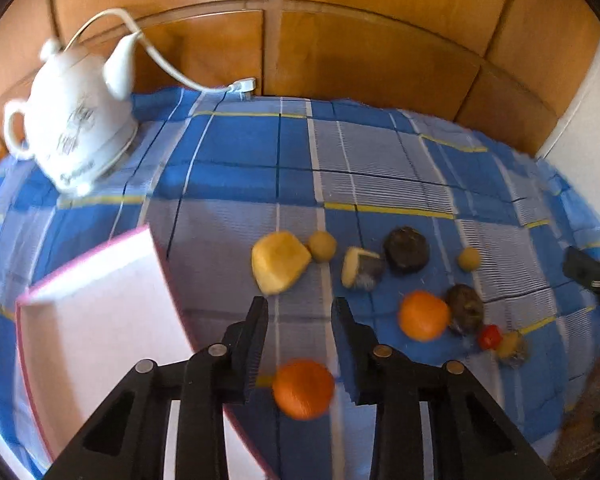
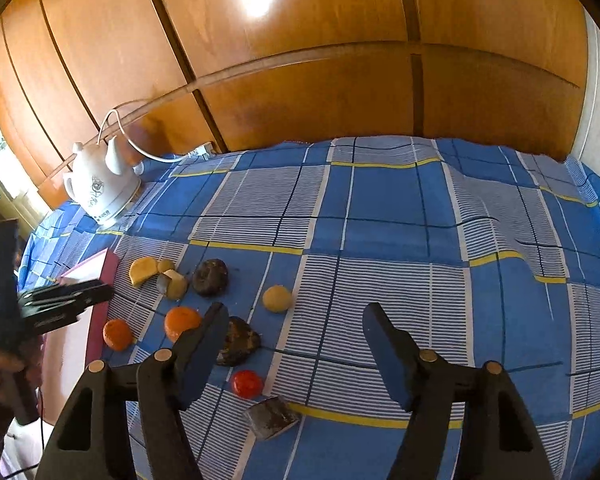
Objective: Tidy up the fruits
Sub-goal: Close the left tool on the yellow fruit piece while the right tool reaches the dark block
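Left wrist view: my left claw (image 1: 300,344) parted, holding nothing, one orange (image 1: 303,389) between its fingers at lower centre, second orange (image 1: 423,315) right, pink tray (image 1: 100,280) left; right wrist view: my right claw (image 2: 296,340) spread wide, empty, two oranges (image 2: 117,334) lower left, one kettle (image 2: 100,186) upper left.

My left wrist view is smeared: the near orange (image 1: 303,389) is a blur and the white tray (image 1: 100,320) runs off frame. On the right, my hand-held gripper's finger (image 2: 204,344) covers part of the dark fruit (image 2: 242,342).
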Motion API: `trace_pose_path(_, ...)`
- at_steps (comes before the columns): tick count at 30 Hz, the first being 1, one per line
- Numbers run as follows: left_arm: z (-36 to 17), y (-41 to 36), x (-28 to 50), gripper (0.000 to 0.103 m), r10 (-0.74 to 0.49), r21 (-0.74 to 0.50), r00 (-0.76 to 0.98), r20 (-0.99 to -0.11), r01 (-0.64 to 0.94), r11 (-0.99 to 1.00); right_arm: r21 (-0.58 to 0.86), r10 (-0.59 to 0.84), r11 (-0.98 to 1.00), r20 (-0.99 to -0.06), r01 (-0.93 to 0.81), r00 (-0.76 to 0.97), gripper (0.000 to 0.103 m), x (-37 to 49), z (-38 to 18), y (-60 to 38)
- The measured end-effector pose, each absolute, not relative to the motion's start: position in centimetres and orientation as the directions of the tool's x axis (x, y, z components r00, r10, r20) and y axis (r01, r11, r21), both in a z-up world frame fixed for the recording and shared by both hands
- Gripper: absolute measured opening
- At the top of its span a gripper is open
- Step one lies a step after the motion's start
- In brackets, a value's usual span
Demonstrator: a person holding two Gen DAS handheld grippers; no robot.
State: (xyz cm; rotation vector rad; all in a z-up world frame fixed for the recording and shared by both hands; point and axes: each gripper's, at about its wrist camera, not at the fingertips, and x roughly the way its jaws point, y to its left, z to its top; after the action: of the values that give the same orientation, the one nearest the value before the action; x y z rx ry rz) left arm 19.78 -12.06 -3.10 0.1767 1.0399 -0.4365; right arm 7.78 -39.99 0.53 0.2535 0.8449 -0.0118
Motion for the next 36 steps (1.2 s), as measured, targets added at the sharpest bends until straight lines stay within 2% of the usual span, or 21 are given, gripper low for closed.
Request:
trace_pose_path(2, -3.8, -12.8, 20.7, 0.059, -0.246, -0.026, 0.425, -0.871, 0.459, 0.888, 0.227, 0.098, 0.968, -0.743, 0.111, 0.663, 0.071, 7.8, 0.5, -40.1)
trace_pose_path(4, -4.5, -13.5, 21.8, 0.063, -0.212, 0.023, 0.435, -0.875, 0.476, 0.879, 0.231, 0.1, 0.966, -0.744, 0.114, 0.661, 0.071, 7.9, 0.4, -40.2)
trace_pose_path(9, -5.9, -14.3, 23.4, 0.063, -0.19, 0.064, 0.426, -0.885, 0.514, 0.855, 0.24, 0.102, 0.963, -0.745, 0.121, 0.659, 0.071, 8.1, 0.3, -40.4)
trace_pose_path(10, -6.3, -14.5, 23.7, 0.059, -0.18, 0.074, 0.424, -0.888, 0.515, 0.854, 0.24, 0.103, 0.963, -0.746, 0.122, 0.658, 0.071, 8.1, 0.3, -40.4)
trace_pose_path(11, -6.7, -14.6, 24.0, 0.041, -0.175, 0.074, 0.415, -0.893, 0.518, 0.852, 0.239, 0.1, 0.963, -0.748, 0.125, 0.657, 0.071, 8.1, 0.2, -40.4)
trace_pose_path(14, -7.0, -14.3, 24.2, 0.037, -0.185, 0.057, 0.409, -0.893, 0.512, 0.857, 0.237, 0.096, 0.963, -0.751, 0.13, 0.654, 0.07, 8.1, 0.1, -40.6)
trace_pose_path(16, -6.4, -13.9, 23.9, 0.034, -0.212, 0.03, 0.415, -0.885, 0.505, 0.863, 0.24, 0.101, 0.962, -0.75, 0.127, 0.654, 0.061, 8.1, 0.2, -40.6)
trace_pose_path(17, -6.0, -13.7, 23.7, 0.019, -0.218, 0.028, 0.43, -0.876, 0.497, 0.867, 0.246, 0.109, 0.961, -0.753, 0.124, 0.649, 0.058, 8.2, 0.1, -40.5)
trace_pose_path(18, -5.5, -13.3, 23.4, 0.018, -0.237, 0.005, 0.429, -0.872, 0.491, 0.871, 0.256, 0.122, 0.959, -0.76, 0.121, 0.639, 0.057, 8.3, 0.0, -40.5)
trace_pose_path(20, -4.5, -12.3, 22.9, 0.007, -0.281, -0.054, 0.431, -0.857, 0.468, 0.882, 0.285, 0.161, 0.953, -0.767, 0.105, 0.621, 0.053, 8.4, -0.4, -40.5)
trace_pose_path(26, -3.1, -10.6, 21.0, 0.003, -0.338, -0.109, 0.441, -0.831, 0.468, 0.877, 0.303, 0.258, 0.953, -0.818, 0.003, 0.513, 0.053, 9.1, -2.2, -38.4)
trace_pose_path(28, -3.2, -10.6, 20.6, 0.003, -0.352, -0.117, 0.425, -0.834, 0.487, 0.865, 0.299, 0.284, 0.953, -0.842, -0.04, 0.459, 0.053, 9.3, -3.0, -37.4)
trace_pose_path(33, -3.3, -10.8, 20.0, 0.004, -0.354, -0.095, 0.41, -0.841, 0.532, 0.842, 0.229, 0.241, 0.97, -0.886, -0.078, 0.396, 0.058, 9.0, -4.4, -36.0)
trace_pose_path(34, -3.4, -10.8, 20.1, 0.009, -0.349, -0.089, 0.404, -0.845, 0.538, 0.838, 0.217, 0.23, 0.973, -0.894, -0.077, 0.385, 0.058, 8.9, -4.7, -35.9)
trace_pose_path(35, -3.6, -10.8, 20.3, 0.025, -0.34, -0.078, 0.403, -0.85, 0.541, 0.837, 0.205, 0.219, 0.976, -0.899, -0.077, 0.38, 0.058, 8.9, -4.8, -35.9)
trace_pose_path(36, -3.8, -10.9, 20.4, 0.031, -0.326, -0.061, 0.401, -0.856, 0.548, 0.834, 0.198, 0.212, 0.977, -0.902, -0.077, 0.377, 0.058, 8.9, -4.8, -35.9)
